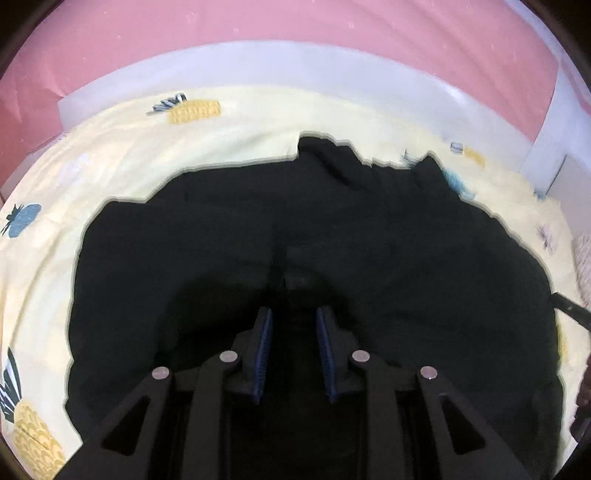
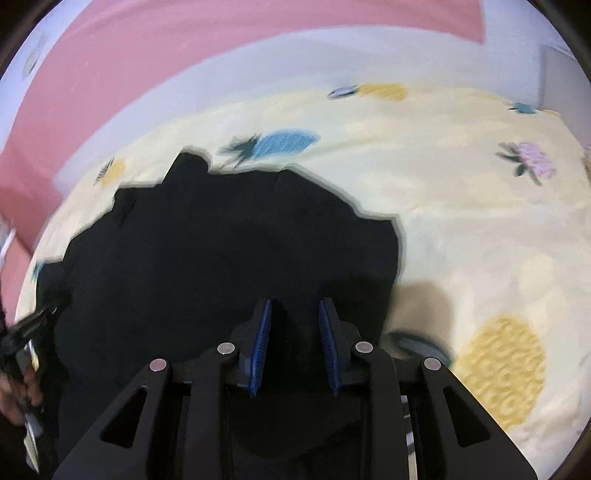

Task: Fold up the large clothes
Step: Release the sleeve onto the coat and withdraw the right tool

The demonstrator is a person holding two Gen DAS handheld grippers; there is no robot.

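A large black garment (image 1: 295,229) lies spread on a pale yellow sheet printed with pineapples (image 1: 110,155). My left gripper (image 1: 294,314) hovers over the garment's near part, its blue-padded jaws parted with only dark cloth seen between them; whether cloth is pinched I cannot tell. In the right wrist view the same garment (image 2: 221,243) fills the left and centre. My right gripper (image 2: 295,306) sits over its right near edge, jaws parted the same way. The other gripper and a hand show at the left edge (image 2: 26,339).
The yellow sheet (image 2: 461,221) stretches bare to the right of the garment. A white bed frame (image 1: 258,62) and a pink wall (image 1: 295,18) run along the far side. A pink patterned thing (image 1: 583,266) shows at the right edge.
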